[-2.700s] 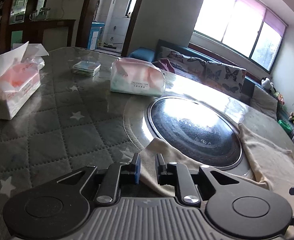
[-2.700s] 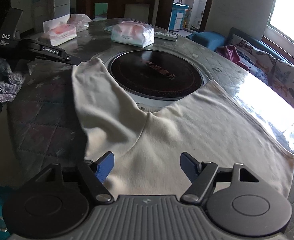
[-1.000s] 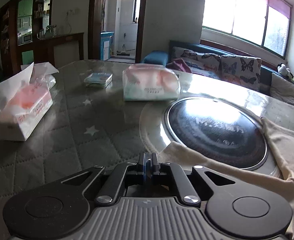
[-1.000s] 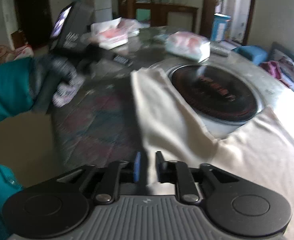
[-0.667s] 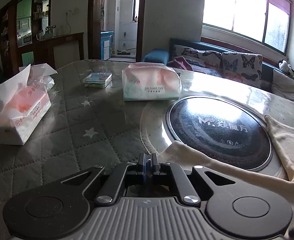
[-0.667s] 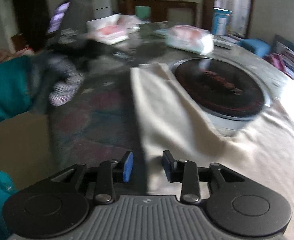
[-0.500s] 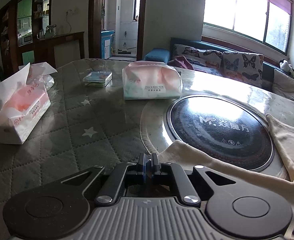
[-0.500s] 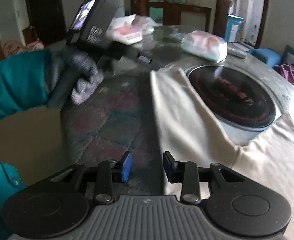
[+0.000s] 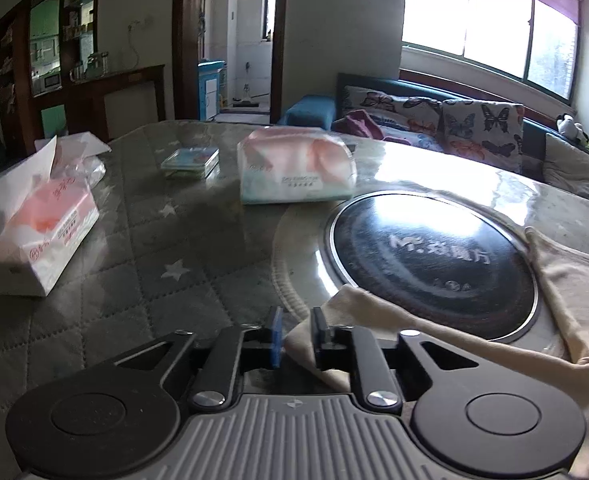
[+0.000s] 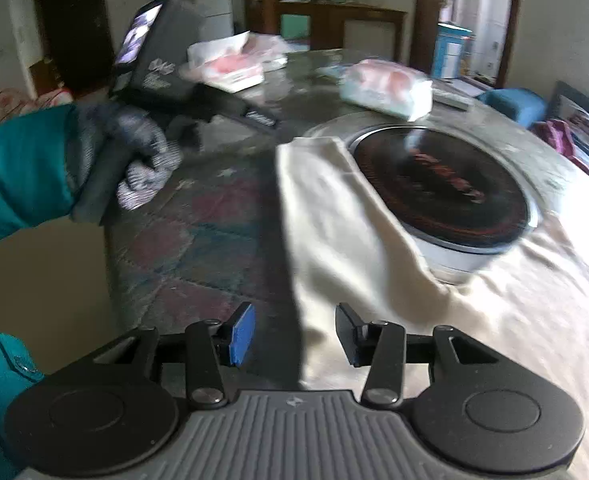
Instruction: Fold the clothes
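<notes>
A cream garment (image 10: 374, 248) lies spread on the round table, partly over the black round hob (image 10: 442, 184). In the left wrist view its leg end (image 9: 378, 316) lies by the hob (image 9: 430, 256). My left gripper (image 9: 296, 338) is slightly open, with the cloth corner lying loose between its fingers. My right gripper (image 10: 292, 338) is open over the garment's left edge, holding nothing. The left gripper's body, held by a gloved hand (image 10: 142, 168), shows in the right wrist view, lifted off the table.
A tissue box (image 9: 38, 236), a wrapped tissue pack (image 9: 296, 172) and a small flat box (image 9: 190, 162) sit on the quilted table cover (image 9: 134, 248). A sofa (image 9: 474, 128) stands behind the table. The table edge runs at the left in the right wrist view.
My left gripper was shut on the cloth corner and has opened a little, letting it go. My right gripper has opened wider and drawn back along the garment's edge.
</notes>
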`<state>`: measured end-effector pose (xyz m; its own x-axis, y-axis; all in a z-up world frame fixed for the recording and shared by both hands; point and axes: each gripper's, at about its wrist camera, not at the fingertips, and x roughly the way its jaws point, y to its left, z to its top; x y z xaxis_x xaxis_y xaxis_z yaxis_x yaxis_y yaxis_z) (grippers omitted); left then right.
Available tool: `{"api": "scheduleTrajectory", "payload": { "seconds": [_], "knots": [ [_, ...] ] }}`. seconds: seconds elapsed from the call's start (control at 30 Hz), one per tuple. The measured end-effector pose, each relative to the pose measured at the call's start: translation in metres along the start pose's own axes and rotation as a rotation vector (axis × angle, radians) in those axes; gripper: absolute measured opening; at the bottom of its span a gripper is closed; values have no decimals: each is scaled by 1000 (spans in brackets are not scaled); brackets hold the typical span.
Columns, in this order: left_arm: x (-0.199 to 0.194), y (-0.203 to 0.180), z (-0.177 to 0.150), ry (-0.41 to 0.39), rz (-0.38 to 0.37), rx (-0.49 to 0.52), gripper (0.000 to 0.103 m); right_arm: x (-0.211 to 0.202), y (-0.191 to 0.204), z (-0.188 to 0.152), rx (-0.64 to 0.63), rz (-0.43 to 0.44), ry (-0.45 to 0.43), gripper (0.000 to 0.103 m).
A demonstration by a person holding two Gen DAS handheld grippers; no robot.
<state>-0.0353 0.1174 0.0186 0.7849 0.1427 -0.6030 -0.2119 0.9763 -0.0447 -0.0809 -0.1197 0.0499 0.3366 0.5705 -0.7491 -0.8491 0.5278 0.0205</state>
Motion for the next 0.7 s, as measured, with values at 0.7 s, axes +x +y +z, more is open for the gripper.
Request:
{"api": "scheduleTrajectory", "payload": {
  "seconds": [0.7],
  "knots": [
    [-28,-147,-7,34,-361,207,39,-87,-128,-90,361,-363,-15,48]
  ]
}}
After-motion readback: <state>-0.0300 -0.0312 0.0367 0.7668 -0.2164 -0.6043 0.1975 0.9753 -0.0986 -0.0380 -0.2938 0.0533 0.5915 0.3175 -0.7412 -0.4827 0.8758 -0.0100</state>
